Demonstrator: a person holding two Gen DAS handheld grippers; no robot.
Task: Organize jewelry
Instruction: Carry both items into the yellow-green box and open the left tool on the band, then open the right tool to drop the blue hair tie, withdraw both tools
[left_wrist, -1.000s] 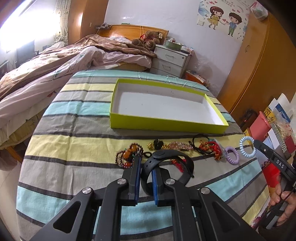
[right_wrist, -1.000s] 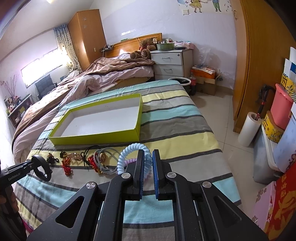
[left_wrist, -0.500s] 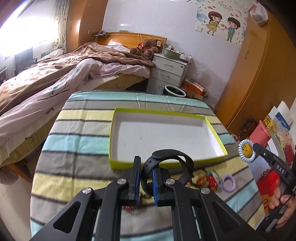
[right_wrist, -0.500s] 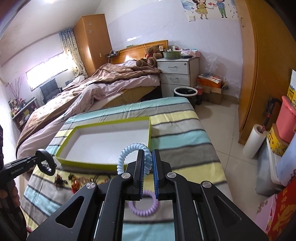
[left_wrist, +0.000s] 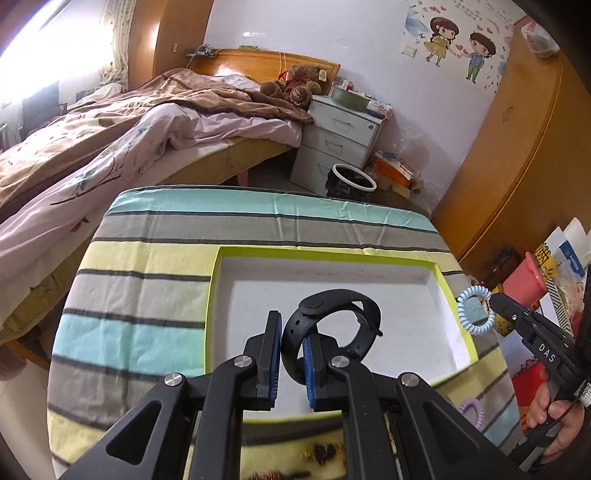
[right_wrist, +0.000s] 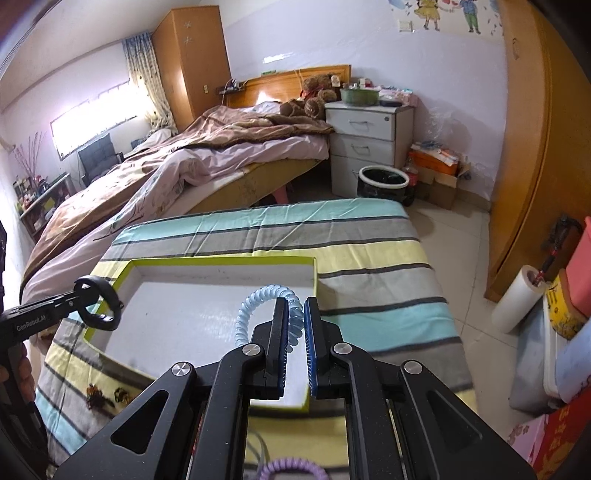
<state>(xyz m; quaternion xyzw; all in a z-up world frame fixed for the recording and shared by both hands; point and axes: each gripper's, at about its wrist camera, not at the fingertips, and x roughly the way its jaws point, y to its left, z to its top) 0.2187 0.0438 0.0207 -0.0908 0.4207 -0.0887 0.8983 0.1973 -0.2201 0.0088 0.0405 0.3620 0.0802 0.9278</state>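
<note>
**Both pieces held over the tray, release pending**

Jaws on both grippers are closed down on a piece each. The left gripper (left_wrist: 291, 363) pinches a black wristband (left_wrist: 332, 325) by its strap near the clasp, the loop standing up and forward of the tips. The right gripper (right_wrist: 295, 349) clamps a pale blue coil bracelet (right_wrist: 267, 312), its loop arching up and to the left of the tips. Both pieces hang above the white floor of the lime-green tray (left_wrist: 456, 325), clear of it, the wristband over the left half and the coil toward the right wall.

Step in hand, as judged: carrying two items to the tray for deposit. The next move appears to call for lowering each piece close to the tray floor and opening the jaws, keeping the two apart so they do not tangle. The coil is springy and may cling to a pad or bounce on release.

Remaining work: a purple coil bracelet (right_wrist: 291, 469) and several small beaded pieces (right_wrist: 98, 395) lie on the cloth in front of the tray, outside it.

Surface: a bench under a striped cloth (right_wrist: 369, 251) in teal, grey and yellow, lightly creased.

Room: a bedroom with an unmade bed (right_wrist: 207, 162), a white nightstand (right_wrist: 369, 136), a bin (right_wrist: 384, 182), a wooden wardrobe (right_wrist: 524, 147) and a tiled floor.
</note>
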